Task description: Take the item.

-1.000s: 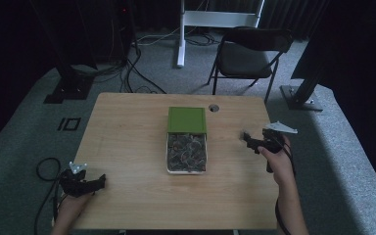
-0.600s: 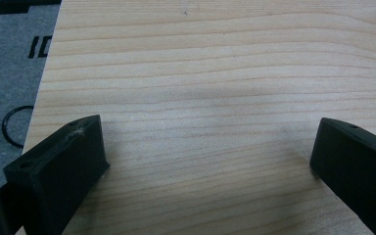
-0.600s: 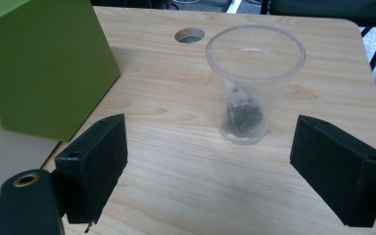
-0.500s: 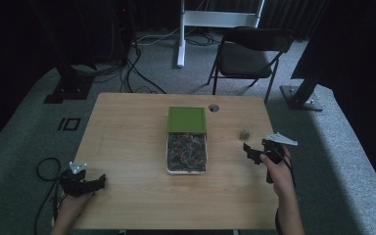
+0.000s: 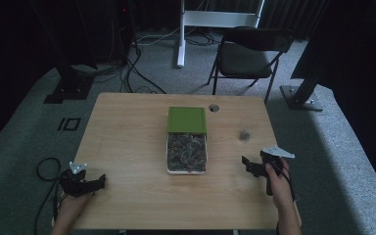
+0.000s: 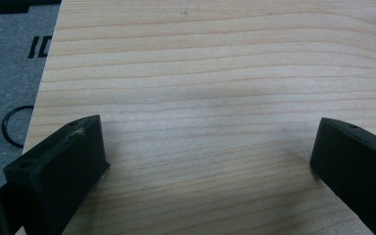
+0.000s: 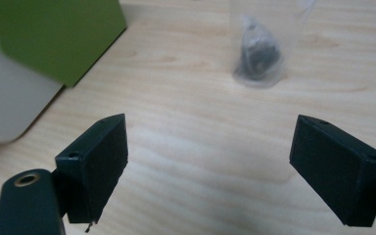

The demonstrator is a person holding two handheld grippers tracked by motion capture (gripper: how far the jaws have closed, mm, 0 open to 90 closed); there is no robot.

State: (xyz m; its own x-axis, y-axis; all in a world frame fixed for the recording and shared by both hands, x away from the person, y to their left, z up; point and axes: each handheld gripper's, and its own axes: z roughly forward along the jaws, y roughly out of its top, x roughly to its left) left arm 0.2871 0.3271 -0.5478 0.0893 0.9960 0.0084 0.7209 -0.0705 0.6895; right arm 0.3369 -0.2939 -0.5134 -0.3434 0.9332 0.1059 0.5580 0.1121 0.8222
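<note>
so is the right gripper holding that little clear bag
No, the right gripper has its jaws wide apart over bare wood, and the small clear bag lies on the table beyond them.

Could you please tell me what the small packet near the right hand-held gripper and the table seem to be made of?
The small packet looks like thin clear plastic film: glossy, crinkled, with dark contents showing through. The table looks like pale wood or wood-look laminate with a smooth matte finish, going by its long grain lines.
</note>
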